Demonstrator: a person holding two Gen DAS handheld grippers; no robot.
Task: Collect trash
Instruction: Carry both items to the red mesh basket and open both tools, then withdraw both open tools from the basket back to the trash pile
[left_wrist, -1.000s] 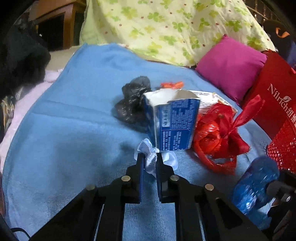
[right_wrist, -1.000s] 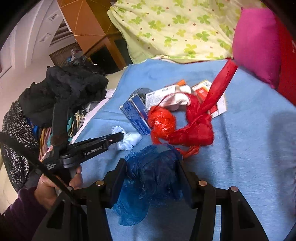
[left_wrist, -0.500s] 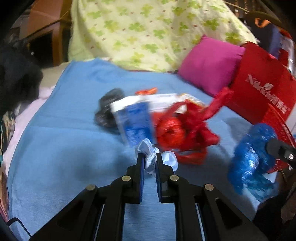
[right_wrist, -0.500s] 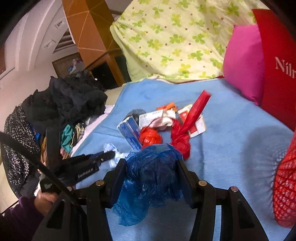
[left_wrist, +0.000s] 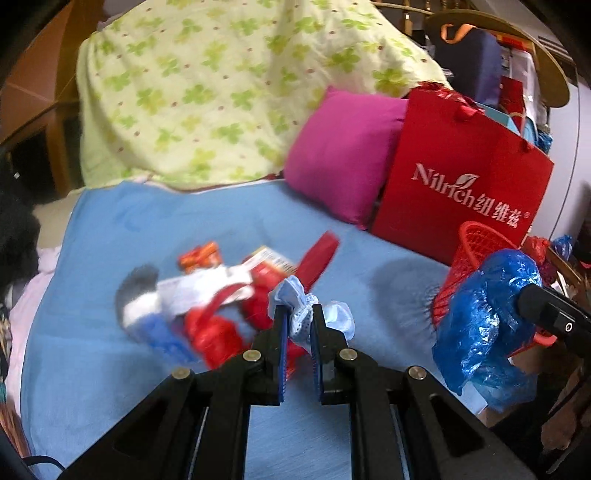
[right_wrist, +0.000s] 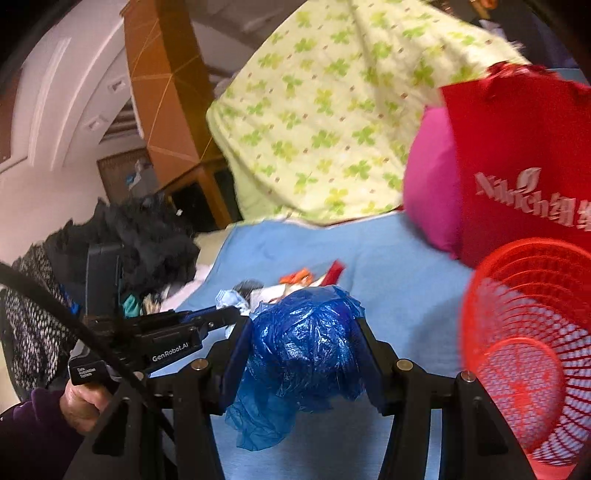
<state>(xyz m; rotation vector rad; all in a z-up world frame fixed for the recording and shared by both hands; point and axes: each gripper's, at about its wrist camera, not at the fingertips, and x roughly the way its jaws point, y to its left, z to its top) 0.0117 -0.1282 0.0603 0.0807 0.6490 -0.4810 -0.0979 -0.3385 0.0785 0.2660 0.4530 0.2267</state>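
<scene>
My left gripper (left_wrist: 298, 314) is shut on a crumpled pale blue-white wad (left_wrist: 301, 308) and holds it above the blue blanket (left_wrist: 110, 280). My right gripper (right_wrist: 304, 325) is shut on a crumpled blue plastic bag (right_wrist: 306, 354), which also shows at the right of the left wrist view (left_wrist: 484, 325). A red mesh basket (right_wrist: 532, 343) sits just right of the bag; in the left wrist view the basket (left_wrist: 476, 243) is behind it. More trash lies on the blanket: red plastic bags (left_wrist: 218, 332), a blue-white carton (left_wrist: 162, 325), a black bag (left_wrist: 138, 277), an orange wrapper (left_wrist: 199, 254).
A red paper bag (left_wrist: 458, 184) and a magenta pillow (left_wrist: 343, 155) stand behind the basket. A green-flowered quilt (left_wrist: 221, 81) is piled at the back. Dark clothes (right_wrist: 147, 236) lie left of the blanket. The left gripper's body (right_wrist: 162, 339) and hand show in the right wrist view.
Both grippers have lifted and swung right with their loads. The red basket has come into the right wrist view, close to the blue bag. The trash pile has dropped back and left.
</scene>
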